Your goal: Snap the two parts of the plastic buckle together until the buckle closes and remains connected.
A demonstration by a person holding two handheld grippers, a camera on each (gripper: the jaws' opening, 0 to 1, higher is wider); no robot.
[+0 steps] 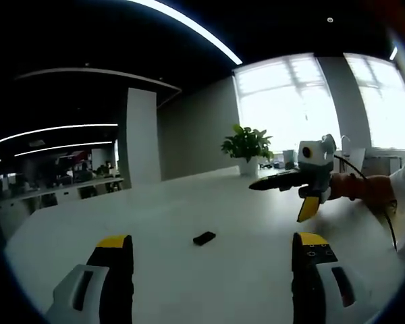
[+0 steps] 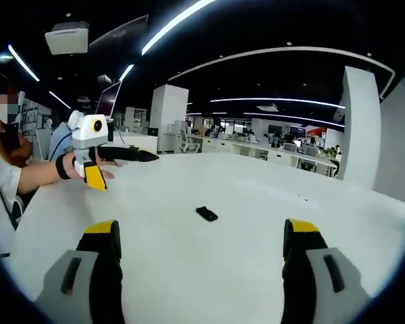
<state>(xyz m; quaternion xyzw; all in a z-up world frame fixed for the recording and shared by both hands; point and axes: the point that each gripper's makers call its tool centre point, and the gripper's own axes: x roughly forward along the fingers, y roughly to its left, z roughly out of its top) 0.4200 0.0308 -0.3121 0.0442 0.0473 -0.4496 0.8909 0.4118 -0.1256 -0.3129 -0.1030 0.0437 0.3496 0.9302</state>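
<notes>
Left gripper view: left hand-held gripper jaws spread wide, holding nothing. Black buckle lies on white surface ahead, between jaw tips, apart from both. Right hand-held gripper raised to right, above surface; its state unclear. Potted plant far behind.

Right gripper view: right hand-held gripper jaws wide apart, empty. Buckle ahead, between jaws, untouched. Left hand-held gripper hangs up left.
</notes>
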